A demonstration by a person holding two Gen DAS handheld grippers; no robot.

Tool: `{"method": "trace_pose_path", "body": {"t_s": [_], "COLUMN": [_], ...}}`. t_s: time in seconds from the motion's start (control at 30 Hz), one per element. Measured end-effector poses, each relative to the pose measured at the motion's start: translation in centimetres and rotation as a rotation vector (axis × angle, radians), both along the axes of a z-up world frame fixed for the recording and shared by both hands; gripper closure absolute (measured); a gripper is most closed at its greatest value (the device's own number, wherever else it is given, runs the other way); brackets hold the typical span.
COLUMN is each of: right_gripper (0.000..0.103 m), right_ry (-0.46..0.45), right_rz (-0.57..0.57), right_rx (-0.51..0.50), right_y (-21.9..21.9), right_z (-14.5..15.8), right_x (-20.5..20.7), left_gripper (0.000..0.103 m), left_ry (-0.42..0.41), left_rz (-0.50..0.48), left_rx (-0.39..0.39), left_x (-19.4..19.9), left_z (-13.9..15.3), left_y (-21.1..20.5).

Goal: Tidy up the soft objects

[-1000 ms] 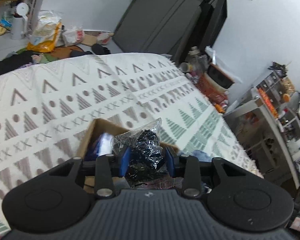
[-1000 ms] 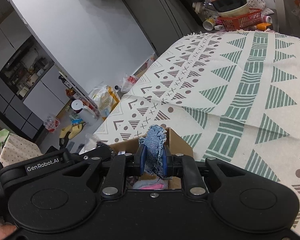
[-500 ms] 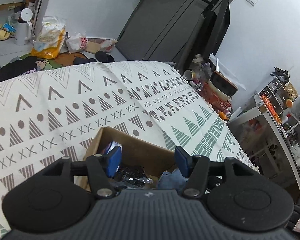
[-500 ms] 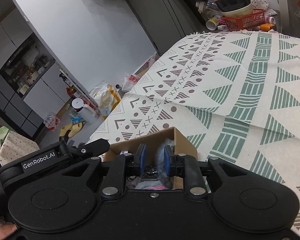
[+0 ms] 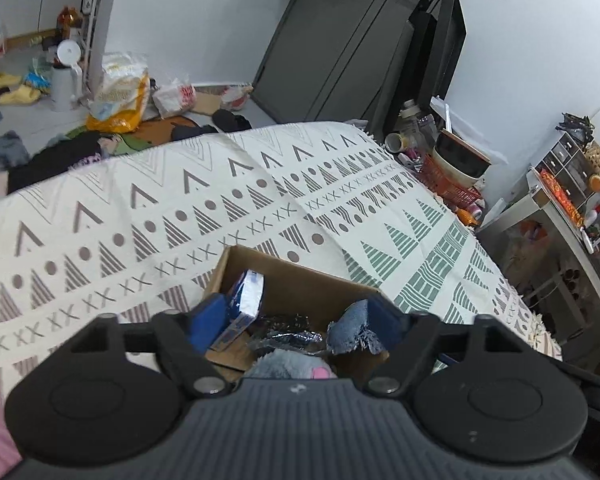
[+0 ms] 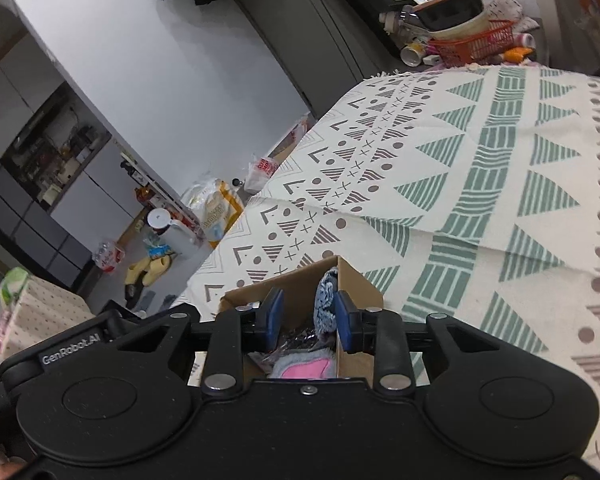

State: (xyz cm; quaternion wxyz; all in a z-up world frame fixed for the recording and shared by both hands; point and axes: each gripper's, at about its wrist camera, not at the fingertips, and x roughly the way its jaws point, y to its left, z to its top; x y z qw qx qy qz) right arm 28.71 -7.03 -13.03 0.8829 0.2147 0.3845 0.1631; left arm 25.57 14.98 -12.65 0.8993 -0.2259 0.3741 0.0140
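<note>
Both released items now in cardboard box (image 5: pixel 300 284), denim scrap (image 5: pixel 352 326) between spread left gripper (image 5: pixel 298 320), right gripper (image 6: pixel 306 320) parted

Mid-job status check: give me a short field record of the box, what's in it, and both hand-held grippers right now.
container: cardboard box on the patterned cloth, open top
contents: denim scrap at the right wall; clear bag of dark items; blue and white packet leaning at the left wall; grey and pink plush
left hand-held gripper: open, empty, over the box
right hand-held gripper: open, empty, denim scrap between its fingers but not clamped
outside the box: no loose soft items seen on the cloth
</note>
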Motion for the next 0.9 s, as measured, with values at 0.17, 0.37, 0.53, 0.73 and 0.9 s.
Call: {"method": "trace_pose_path", "body": {"t_s": [0.17,0.37,0.53,0.73,0.9], "right_gripper": [0.074,0.056,0.045,0.019,0.005], "right_ry": [0.035,0.070,0.057,0.010,-0.020], "right_rz": [-0.008,-0.007,0.003,0.006,0.021], "right_rx": [-0.011,-0.048,-0.079,-0.150,-0.177], "right_y": [-0.6,-1.3,-2.3,-3.2,-4.0], "right_z": [0.9,2.6,5.0,8.1,10.0], "right_x": [-1.6,-3.8,-6.1,-9.2,-11.6], "left_gripper": [0.021,0.020,0.019,0.019,0.019], "left_ry": [0.042,0.085,0.106,0.115,0.119], "left_rz": [-0.014,-0.020,-0.034,-0.037,-0.045], "left_rx": [0.045,0.108,0.164,0.218,0.254], "left_x": [-1.6,-4.0,-6.5,-9.9,-12.2], "left_z": [1.8,4.3,6.3,8.2,9.7], "left_y": [-0.6,-1.4,-2.7,-4.0,-4.8]}}
